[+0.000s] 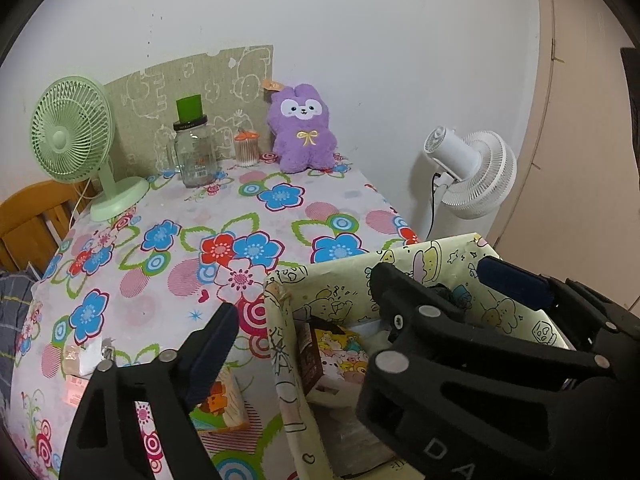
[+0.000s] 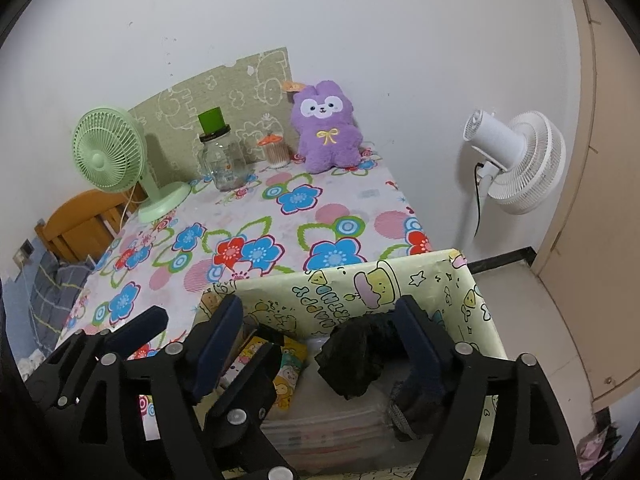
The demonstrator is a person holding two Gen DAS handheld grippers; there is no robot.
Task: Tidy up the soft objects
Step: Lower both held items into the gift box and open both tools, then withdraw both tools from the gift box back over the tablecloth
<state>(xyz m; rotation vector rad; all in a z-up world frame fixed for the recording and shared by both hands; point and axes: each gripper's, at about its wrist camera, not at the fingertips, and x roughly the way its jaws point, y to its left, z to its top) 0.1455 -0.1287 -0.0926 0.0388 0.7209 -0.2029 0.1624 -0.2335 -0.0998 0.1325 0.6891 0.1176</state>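
A purple plush bunny [image 1: 302, 130] sits upright at the far edge of the floral table, against the wall; it also shows in the right wrist view [image 2: 326, 128]. A cartoon-print box [image 2: 400, 292] stands at the table's near right corner. My right gripper [image 2: 320, 340] is open over the box, with a crumpled black soft item [image 2: 356, 356] lying between its fingers and touching the right one. My left gripper [image 1: 304, 320] is open at the box's left wall [image 1: 280, 344]; one finger is outside and one inside. The left gripper's fingers [image 2: 144, 332] show in the right wrist view.
A green desk fan [image 1: 76, 140], a glass jar with a green cup on top [image 1: 194, 152] and a small swab jar [image 1: 246, 148] stand at the back. A white floor fan [image 1: 476, 172] stands right of the table. Small packets [image 1: 336, 356] lie in the box. A wooden chair [image 1: 32, 216] is at left.
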